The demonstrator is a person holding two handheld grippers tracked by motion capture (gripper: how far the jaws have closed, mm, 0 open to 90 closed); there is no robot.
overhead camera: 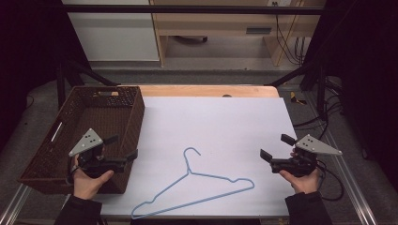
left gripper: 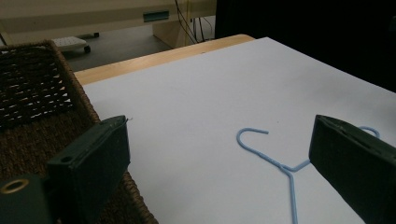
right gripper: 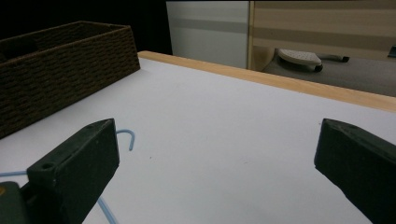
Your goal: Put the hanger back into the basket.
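High view shows the white sheet-covered table broad and bare beyond the thin light-blue wire hanger, which lies flat near the front edge, hook pointing away. A dark brown woven basket bounds the left side. The left gripper and right gripper flank the hanger, apart from it, jaws spread wide.

The high view is dim overall, with black, underexposed side margins and most of the light falling on the white sheet from above, so the blue hanger casts almost no shadow. Both gripper views are soft and slightly grainy: the near black jaws are blurred and nearly featureless, while the sheet reads as an even pale grey-blue without glare. The wicker basket sinks into dark brown with little weave detail, and the background furniture is brighter and mildly out of focus.
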